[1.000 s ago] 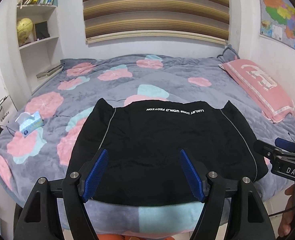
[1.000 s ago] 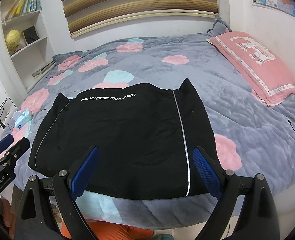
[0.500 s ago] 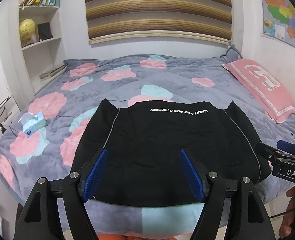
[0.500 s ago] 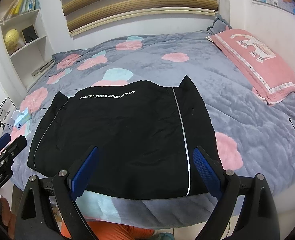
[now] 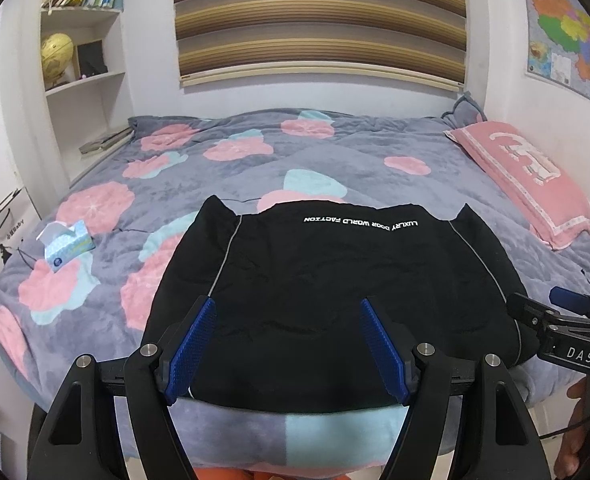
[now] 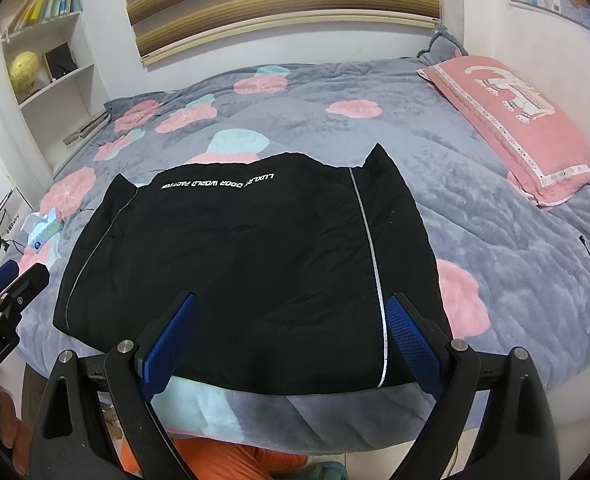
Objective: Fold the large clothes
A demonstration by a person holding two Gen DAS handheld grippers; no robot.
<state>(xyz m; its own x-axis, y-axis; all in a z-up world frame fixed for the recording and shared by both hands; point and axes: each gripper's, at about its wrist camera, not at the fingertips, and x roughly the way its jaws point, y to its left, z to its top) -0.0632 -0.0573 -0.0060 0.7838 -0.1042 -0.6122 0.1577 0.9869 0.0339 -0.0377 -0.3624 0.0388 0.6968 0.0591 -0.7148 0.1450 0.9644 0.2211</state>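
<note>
- Left wrist view: a black garment (image 5: 335, 280), matte and lightly creased, lies flat on the near part of the bed (image 5: 335, 152), whose plush grey cover carries pink and pale-blue blotches. Thin light piping runs down each side of the garment, and a line of white lettering crosses its far edge.
- The left gripper (image 5: 287, 340) hovers above the garment's near hem, ribbed blue pads wide apart, holding nothing.
- The right gripper (image 5: 551, 312) shows only partly at the right edge.
- Right wrist view: the right gripper (image 6: 291, 344) hangs over the near hem, fingers spread and empty; the reflective stripe passes just by its right pad.
- The garment's near edge is partly hidden behind both grippers' frames.
- A pink pillow (image 6: 511, 124) lies well apart, far right.
</note>
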